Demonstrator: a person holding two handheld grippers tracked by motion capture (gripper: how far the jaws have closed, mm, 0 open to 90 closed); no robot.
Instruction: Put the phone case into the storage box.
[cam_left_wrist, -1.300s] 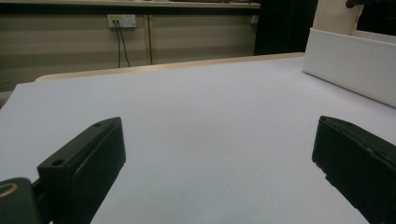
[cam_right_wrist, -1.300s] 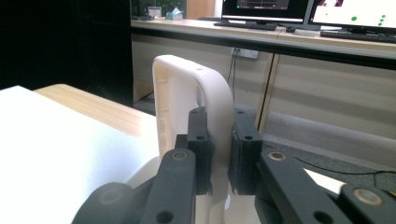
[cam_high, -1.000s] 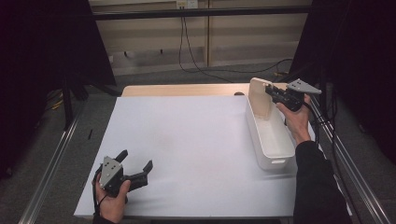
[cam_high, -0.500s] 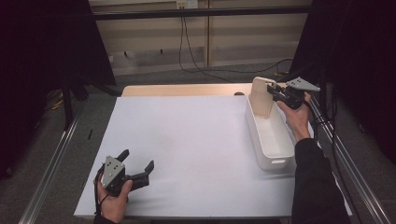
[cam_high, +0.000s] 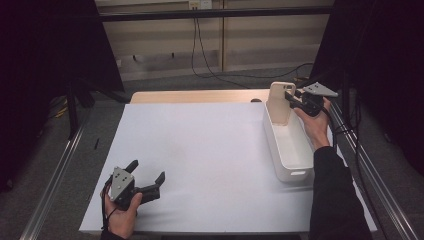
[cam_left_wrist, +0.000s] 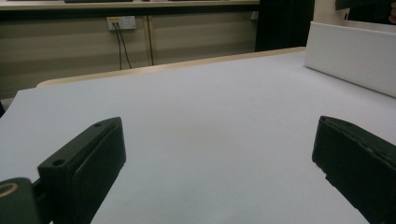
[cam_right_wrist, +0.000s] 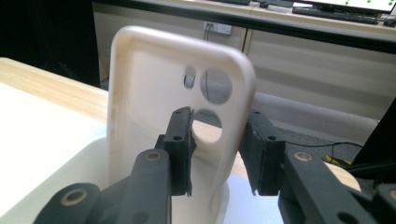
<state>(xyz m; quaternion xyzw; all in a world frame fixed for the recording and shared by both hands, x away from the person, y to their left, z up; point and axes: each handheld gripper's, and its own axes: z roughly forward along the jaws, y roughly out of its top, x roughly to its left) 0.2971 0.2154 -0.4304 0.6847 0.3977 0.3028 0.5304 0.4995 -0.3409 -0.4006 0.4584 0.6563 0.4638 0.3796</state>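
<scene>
Nearest the person, well away from the white bin (cam_high: 291, 150), the left hand-held gripper (cam_high: 148, 181) rests low over the white-covered bench (cam_high: 200, 150) with its jaws spread wide apart and nothing between them; it sits where it sat a second ago. In the left gripper view the bin's long white wall (cam_left_wrist: 355, 56) stands far off across the bare sheet. Farther out, the right hand-held gripper (cam_high: 291, 98) hovers above the bin's far end, clamped on one side edge of a cream phone case (cam_high: 279, 102). Compared with the earlier frames, the case has lifted a little higher over that end and stands more upright. In the right gripper view the phone case (cam_right_wrist: 154, 107) is pale, smooth and rounded at the corners, its hollow inner side facing the camera, with round camera cut-outs near the top; one pad sits inside the shell, the other outside its rim. Beyond the bin, the bench's wooden edge (cam_high: 200, 96) shows past the sheet.
</scene>
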